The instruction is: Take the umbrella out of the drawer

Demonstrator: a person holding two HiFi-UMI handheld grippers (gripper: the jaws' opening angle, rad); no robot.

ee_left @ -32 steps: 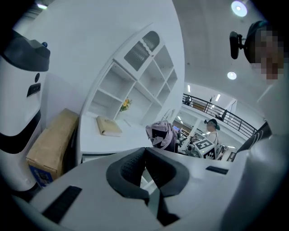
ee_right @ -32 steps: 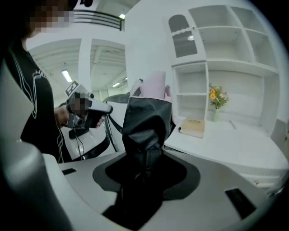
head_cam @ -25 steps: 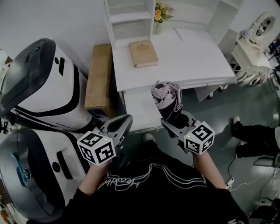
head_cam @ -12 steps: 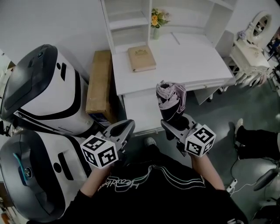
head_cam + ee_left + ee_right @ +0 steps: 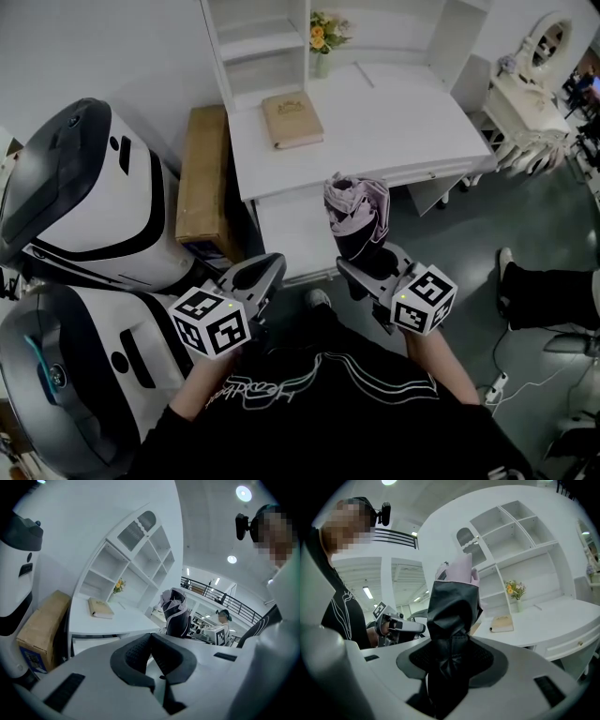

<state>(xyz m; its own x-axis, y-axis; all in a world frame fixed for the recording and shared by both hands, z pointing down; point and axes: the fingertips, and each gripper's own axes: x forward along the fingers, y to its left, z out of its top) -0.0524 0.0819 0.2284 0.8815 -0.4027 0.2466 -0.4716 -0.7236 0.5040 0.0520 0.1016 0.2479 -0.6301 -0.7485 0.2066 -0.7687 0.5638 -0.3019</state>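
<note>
A folded umbrella (image 5: 358, 214), black with pale pink folds at its top, stands upright in my right gripper (image 5: 364, 265), which is shut on its lower black part. It is held in the air in front of the white desk (image 5: 394, 122), just right of the pulled-out white drawer (image 5: 295, 234). In the right gripper view the umbrella (image 5: 454, 606) rises from between the pads of that gripper (image 5: 452, 656). My left gripper (image 5: 261, 278) hovers left of the drawer, shut and empty. In its own view the left gripper (image 5: 151, 636) has its pads together, with the umbrella (image 5: 176, 616) beyond.
A tan book (image 5: 292, 119) and a vase of flowers (image 5: 319, 42) sit on the desk under white shelves. A cardboard box (image 5: 202, 183) and a large white-and-black machine (image 5: 84, 197) stand at the left. Another person's legs (image 5: 553, 298) are at the right.
Only the head camera has shifted a little. Both grippers and the held umbrella keep their places before the desk.
</note>
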